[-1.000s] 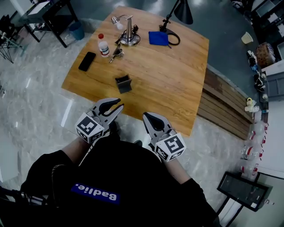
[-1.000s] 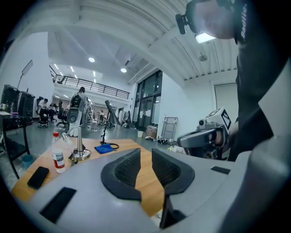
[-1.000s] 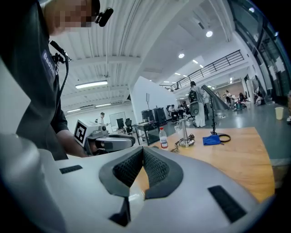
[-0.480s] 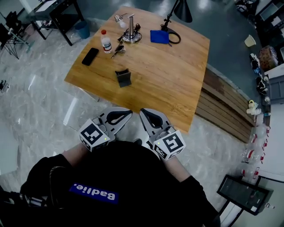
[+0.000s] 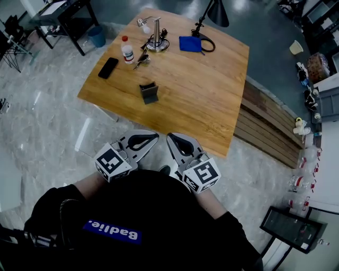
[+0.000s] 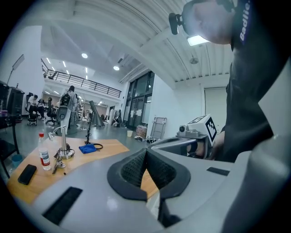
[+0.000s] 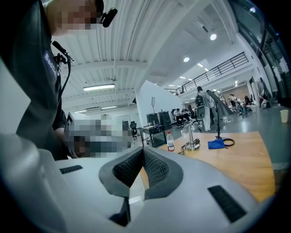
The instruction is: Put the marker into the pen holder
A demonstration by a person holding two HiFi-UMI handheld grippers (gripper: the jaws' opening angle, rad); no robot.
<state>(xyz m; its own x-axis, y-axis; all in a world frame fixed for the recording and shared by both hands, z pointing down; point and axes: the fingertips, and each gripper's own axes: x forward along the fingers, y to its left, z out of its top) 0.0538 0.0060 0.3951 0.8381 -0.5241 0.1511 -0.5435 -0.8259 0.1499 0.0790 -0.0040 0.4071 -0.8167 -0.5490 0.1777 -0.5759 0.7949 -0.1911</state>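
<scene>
The pen holder (image 5: 149, 92), a small dark box, stands upright near the middle of the wooden table (image 5: 212, 100). I cannot make out the marker for certain; a few small dark items lie by the keys (image 5: 142, 59). My left gripper (image 5: 151, 138) and right gripper (image 5: 171, 138) hang side by side close to the person's body, short of the table's near edge and well away from the holder. Both are shut with nothing between the pads, as the left gripper (image 6: 145, 150) and right gripper (image 7: 143, 149) show in their own views.
At the table's far end lie a black phone (image 5: 108, 67), a small bottle (image 5: 127, 50), a metal stand (image 5: 155, 38), a blue cloth (image 5: 189, 44) and a black lamp (image 5: 218, 13). Wooden planks (image 5: 265, 122) run along the table's right side.
The left gripper's jaws have gone from open to shut. Both grippers have drawn a little closer together, near the body.
</scene>
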